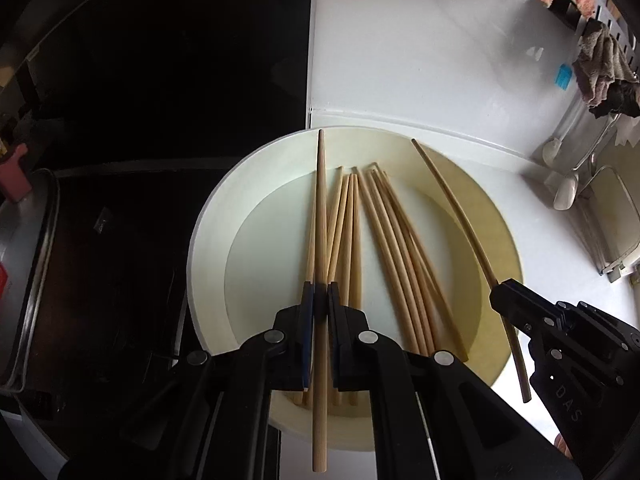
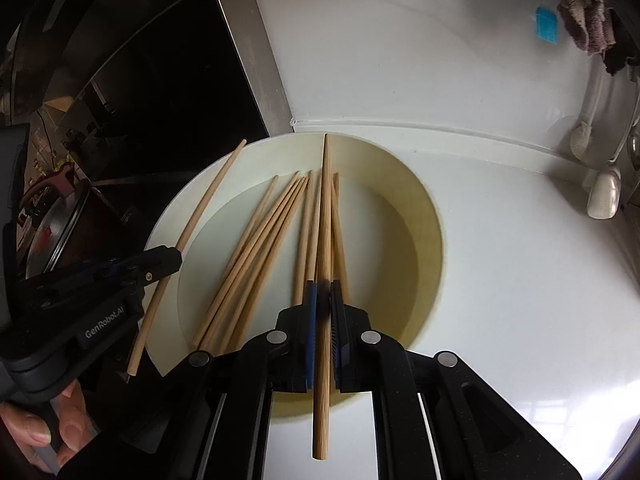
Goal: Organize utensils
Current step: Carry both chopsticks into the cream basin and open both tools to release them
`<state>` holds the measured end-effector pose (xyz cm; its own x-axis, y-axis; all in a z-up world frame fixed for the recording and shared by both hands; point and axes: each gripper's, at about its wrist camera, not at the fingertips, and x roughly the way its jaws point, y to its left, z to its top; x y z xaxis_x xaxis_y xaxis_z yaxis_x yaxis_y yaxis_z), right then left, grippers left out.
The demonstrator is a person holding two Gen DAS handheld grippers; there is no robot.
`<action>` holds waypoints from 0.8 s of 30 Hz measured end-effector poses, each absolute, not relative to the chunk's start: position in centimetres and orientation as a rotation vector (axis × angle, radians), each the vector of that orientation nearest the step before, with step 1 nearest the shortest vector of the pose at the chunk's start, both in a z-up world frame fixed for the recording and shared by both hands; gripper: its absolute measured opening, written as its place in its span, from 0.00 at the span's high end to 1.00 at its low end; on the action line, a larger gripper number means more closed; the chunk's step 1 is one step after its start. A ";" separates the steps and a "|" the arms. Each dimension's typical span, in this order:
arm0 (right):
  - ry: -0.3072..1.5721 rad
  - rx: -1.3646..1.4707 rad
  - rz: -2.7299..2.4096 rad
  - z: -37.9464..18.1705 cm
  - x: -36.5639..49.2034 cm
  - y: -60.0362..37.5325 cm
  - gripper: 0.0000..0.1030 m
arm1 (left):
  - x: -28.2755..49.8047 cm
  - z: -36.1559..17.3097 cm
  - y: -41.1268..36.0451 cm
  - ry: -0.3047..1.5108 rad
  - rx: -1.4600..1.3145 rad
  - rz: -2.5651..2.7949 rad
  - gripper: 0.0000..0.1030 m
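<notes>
A white plate (image 1: 208,240) (image 2: 168,216) on the counter holds several loose wooden chopsticks (image 1: 384,240) (image 2: 256,248), fanned out lengthwise. My left gripper (image 1: 320,286) hangs over the plate's left half, shut on one chopstick (image 1: 320,208) that points away from me. In the right wrist view that left gripper (image 2: 176,256) comes in from the left, its chopstick (image 2: 208,200) slanting over the rim. My right gripper (image 2: 323,284) is shut on another chopstick (image 2: 326,208) above the plate's middle. In the left wrist view the right gripper (image 1: 500,288) stands at the plate's right edge with its chopstick (image 1: 452,208).
A black glass cooktop (image 1: 160,80) borders the white counter (image 2: 500,280) on the left, with a metal pot lid (image 1: 24,260) at the far left. Cloths (image 1: 600,76) hang at the back right above a white spoon (image 2: 602,196). A person's hand (image 2: 36,432) grips the left handle.
</notes>
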<state>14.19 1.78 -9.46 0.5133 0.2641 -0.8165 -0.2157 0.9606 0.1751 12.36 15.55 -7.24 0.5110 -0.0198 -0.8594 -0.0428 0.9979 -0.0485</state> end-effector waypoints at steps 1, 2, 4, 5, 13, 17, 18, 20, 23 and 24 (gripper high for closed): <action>1.001 0.055 0.286 -9.8 14.8 2.3 0.94 | 12.8 -7.8 15.5 1.046 -0.064 0.009 0.93; 1.014 0.058 0.284 -10.2 15.3 2.6 0.94 | 13.2 -8.3 15.6 1.058 -0.062 0.004 0.93; 1.043 0.063 0.280 -11.1 16.1 2.9 0.94 | 14.1 -9.2 15.6 1.077 -0.064 -0.004 0.93; 1.056 0.061 0.278 -11.5 16.6 3.1 0.94 | 14.4 -9.6 15.7 1.085 -0.064 -0.005 0.93; 1.133 0.032 0.294 -14.3 18.2 3.0 0.94 | 15.9 -12.2 15.9 1.151 -0.077 0.018 0.93; 1.155 0.022 0.310 -14.7 18.5 2.9 0.94 | 16.2 -12.4 15.6 1.160 -0.071 0.041 0.92; 1.156 0.015 0.311 -14.7 18.7 2.9 0.94 | 16.2 -12.4 15.7 1.160 -0.076 0.054 0.92; 1.153 0.001 0.319 -14.5 19.0 3.0 0.94 | 15.9 -12.2 15.9 1.158 -0.095 0.074 0.85; 1.129 -0.009 0.319 -13.6 18.9 2.6 0.92 | 15.2 -11.2 16.2 1.133 -0.098 0.116 0.60; 1.120 -0.008 0.320 -13.2 18.7 2.3 0.88 | 14.9 -10.9 16.3 1.123 -0.095 0.128 0.55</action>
<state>18.75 2.33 -13.16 0.3954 0.2482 -0.8844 -0.2563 0.9544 0.1533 14.93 16.30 -10.90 0.4267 0.0539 -0.9028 -0.1500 0.9886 -0.0119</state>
